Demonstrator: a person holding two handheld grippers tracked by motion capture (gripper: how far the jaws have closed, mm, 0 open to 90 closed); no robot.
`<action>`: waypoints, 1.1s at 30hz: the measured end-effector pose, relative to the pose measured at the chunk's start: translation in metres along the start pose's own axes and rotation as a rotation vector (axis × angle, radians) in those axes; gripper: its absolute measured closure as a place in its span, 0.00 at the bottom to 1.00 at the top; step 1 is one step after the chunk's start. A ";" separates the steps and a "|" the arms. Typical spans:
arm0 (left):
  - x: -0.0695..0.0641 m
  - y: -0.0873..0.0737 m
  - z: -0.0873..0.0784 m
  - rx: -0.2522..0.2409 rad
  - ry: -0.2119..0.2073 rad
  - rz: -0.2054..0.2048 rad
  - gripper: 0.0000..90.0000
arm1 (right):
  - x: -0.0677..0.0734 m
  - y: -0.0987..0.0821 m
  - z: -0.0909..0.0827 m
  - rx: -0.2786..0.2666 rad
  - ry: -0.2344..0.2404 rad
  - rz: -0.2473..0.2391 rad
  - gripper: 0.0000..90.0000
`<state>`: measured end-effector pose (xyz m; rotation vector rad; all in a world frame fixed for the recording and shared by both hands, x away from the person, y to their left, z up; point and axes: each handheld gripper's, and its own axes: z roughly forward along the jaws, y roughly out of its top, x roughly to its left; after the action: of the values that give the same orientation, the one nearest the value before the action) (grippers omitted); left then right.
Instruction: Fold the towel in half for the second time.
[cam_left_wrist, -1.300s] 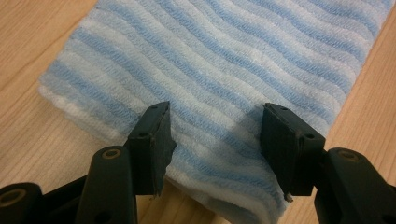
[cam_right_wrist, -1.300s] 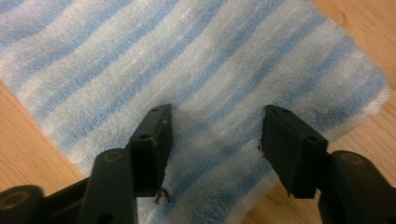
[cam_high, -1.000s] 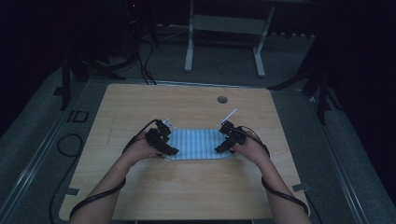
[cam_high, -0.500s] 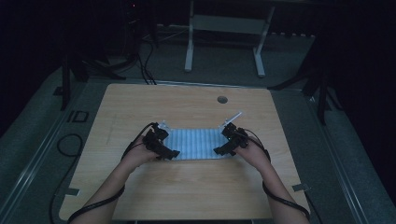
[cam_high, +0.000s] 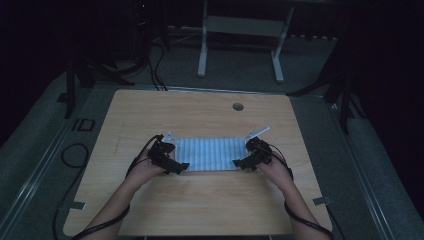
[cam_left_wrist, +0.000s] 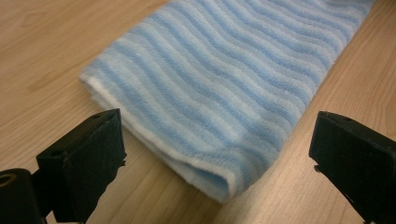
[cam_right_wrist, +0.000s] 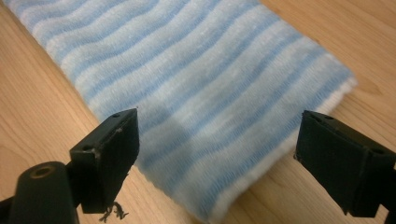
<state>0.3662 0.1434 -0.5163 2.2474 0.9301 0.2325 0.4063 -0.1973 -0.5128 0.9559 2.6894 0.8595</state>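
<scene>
A folded towel (cam_high: 209, 154) with light blue and white stripes lies flat in the middle of the wooden table (cam_high: 200, 210). My left gripper (cam_high: 180, 167) is at its near left corner and my right gripper (cam_high: 239, 163) at its near right corner. In the left gripper view the towel's folded corner (cam_left_wrist: 219, 84) lies on the wood between and beyond the wide-spread jaws of the left gripper (cam_left_wrist: 217, 137), untouched by either pad. The right gripper view has the right gripper (cam_right_wrist: 219, 140) spread the same way around the towel's other end (cam_right_wrist: 201, 79). Both pairs of jaws have just been opening.
A round cable hole (cam_high: 238, 106) sits in the tabletop near its far edge. Cables trail from both grippers past the forearms. Beyond the table are a dark floor and the white legs of a desk frame (cam_high: 202, 50).
Both grippers have drawn back slightly toward the near edge, and their jaws have spread. The towel lies still on the table.
</scene>
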 end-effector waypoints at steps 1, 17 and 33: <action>0.000 -0.002 -0.001 -0.006 0.001 0.002 0.04 | 0.000 -0.002 -0.001 -0.006 -0.006 0.002 0.15; 0.005 -0.035 -0.012 -0.028 0.017 -0.017 0.04 | -0.015 -0.046 -0.019 -0.059 -0.024 0.040 0.15; 0.016 -0.074 -0.031 -0.050 0.062 -0.101 0.04 | -0.042 -0.104 -0.045 -0.124 -0.098 0.166 0.15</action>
<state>0.3246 0.2082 -0.5427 2.1510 1.0563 0.2782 0.3691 -0.3101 -0.5365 1.1725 2.4702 0.9710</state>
